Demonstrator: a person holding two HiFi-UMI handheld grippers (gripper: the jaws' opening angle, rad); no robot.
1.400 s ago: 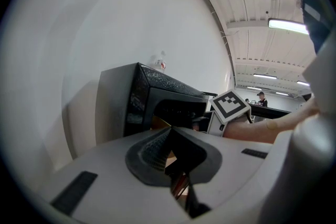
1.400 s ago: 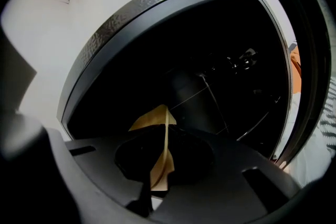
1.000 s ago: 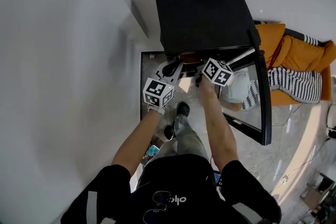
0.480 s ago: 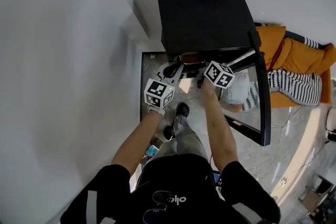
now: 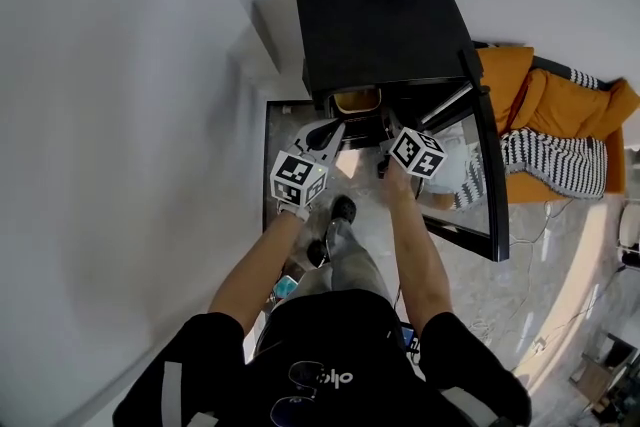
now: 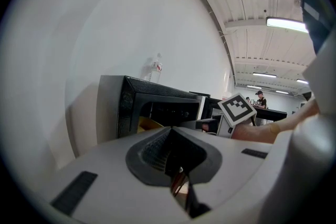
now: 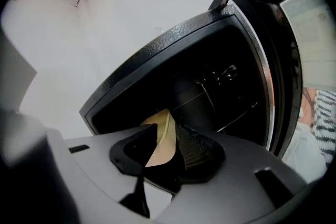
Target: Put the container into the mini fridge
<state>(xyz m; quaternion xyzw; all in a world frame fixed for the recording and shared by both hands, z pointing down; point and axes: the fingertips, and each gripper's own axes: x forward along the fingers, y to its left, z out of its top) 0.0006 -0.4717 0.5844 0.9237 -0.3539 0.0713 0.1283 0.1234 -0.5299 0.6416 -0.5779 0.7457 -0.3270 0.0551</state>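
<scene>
One container at the mini fridge [image 5: 380,15] mouth

Your right tool [image 7: 167,132] clamps the container [image 7: 157,148] wall; your left tool [image 6: 170,131] is closed and empty (idle). Releasing short of the shelf risks a tip-out.

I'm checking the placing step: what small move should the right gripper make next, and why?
Probably push a little deeper, then let go: the right gripper is clamped on the rim of the tan container, and the container shows just inside the mouth of the open mini fridge.
</scene>
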